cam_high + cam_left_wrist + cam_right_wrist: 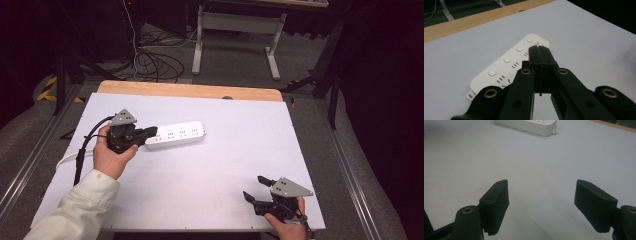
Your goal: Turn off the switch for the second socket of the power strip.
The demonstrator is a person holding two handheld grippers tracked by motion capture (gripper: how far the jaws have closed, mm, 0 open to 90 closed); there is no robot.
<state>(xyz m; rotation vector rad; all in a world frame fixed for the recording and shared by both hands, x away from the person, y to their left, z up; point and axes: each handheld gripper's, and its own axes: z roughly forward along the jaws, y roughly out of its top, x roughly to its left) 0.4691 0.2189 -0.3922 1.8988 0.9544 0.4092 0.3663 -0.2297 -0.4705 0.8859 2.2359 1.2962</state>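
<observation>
Left gripper [541,58] fingers pressed together, empty, tips over white power strip [176,135] near its end switch. Judged step: pressing switch; next needs downward poke. Right gripper [541,205] fingers spread, well apart from strip on table [210,175].

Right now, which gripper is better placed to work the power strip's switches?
Left, probably. The left gripper sits shut with its tips over the near end of the power strip. The right gripper stands open at the table's near edge, well apart from the strip.
</observation>
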